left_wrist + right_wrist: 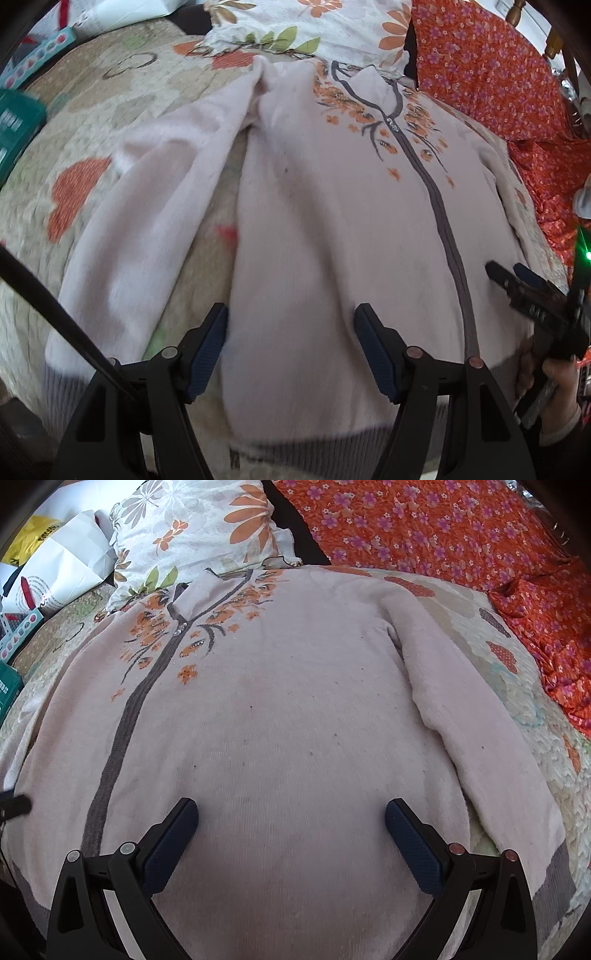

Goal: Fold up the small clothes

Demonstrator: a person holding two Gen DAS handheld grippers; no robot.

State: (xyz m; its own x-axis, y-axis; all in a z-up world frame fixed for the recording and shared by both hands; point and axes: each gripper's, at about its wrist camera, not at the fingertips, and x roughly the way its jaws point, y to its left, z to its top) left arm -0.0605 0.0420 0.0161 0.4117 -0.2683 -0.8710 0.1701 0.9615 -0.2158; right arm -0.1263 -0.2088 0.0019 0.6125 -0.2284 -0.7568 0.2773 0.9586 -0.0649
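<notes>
I see the sweater (295, 720) flat and unfolded; left gripper (291, 347) and right gripper (291, 834) gape wide, holding nothing.

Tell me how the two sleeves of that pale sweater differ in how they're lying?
The left sleeve angles away from the sweater body, leaving a strip of the quilt showing between them. The right sleeve also splays a little, but its gap is much narrower. Both are pale, lie flat and unfolded, and end in a grey cuff.
</notes>
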